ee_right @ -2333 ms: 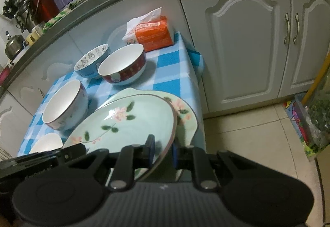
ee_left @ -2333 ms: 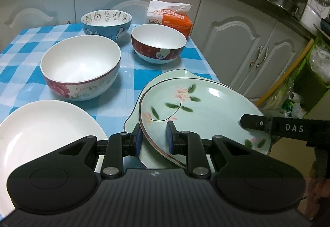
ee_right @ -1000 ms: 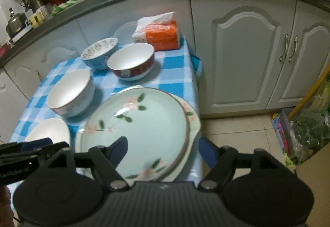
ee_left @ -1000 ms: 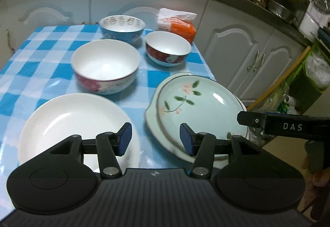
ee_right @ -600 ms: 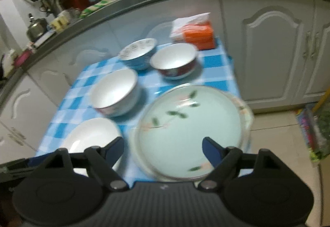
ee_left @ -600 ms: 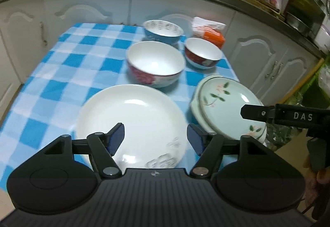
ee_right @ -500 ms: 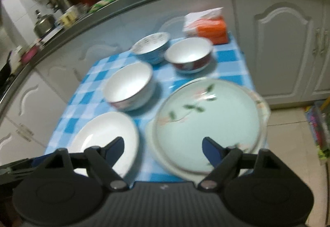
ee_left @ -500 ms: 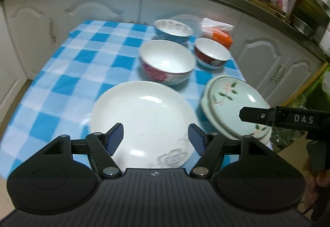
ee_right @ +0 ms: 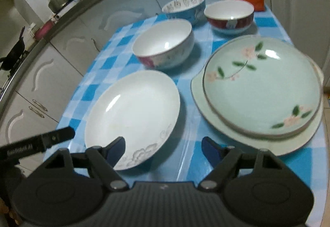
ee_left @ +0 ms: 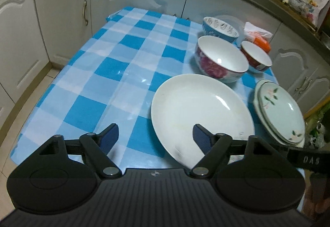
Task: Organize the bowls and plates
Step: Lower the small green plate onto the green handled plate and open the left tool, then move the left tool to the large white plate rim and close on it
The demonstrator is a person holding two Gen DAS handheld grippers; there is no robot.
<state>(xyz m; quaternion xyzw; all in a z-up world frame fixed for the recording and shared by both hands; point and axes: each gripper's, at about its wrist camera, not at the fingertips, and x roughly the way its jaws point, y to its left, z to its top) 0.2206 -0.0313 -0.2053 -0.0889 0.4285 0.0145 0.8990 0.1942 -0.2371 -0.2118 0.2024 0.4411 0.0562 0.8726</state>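
Both my grippers, left (ee_left: 154, 136) and right (ee_right: 163, 149), have released the pale green flowered plate (ee_right: 262, 86) and hang apart, empty. It sits stacked on its twin; the round white china plate (ee_right: 132, 115) and bowls look unsorted

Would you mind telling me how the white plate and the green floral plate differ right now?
The white plate is plain white with a faint grey motif at its near rim; the green floral plate is pale green with pink blossoms and leaves. The white plate lies directly on the checked tablecloth, while the green floral plate sits stacked on a second pale green plate. Both lie face up and empty, with neither gripper touching them.
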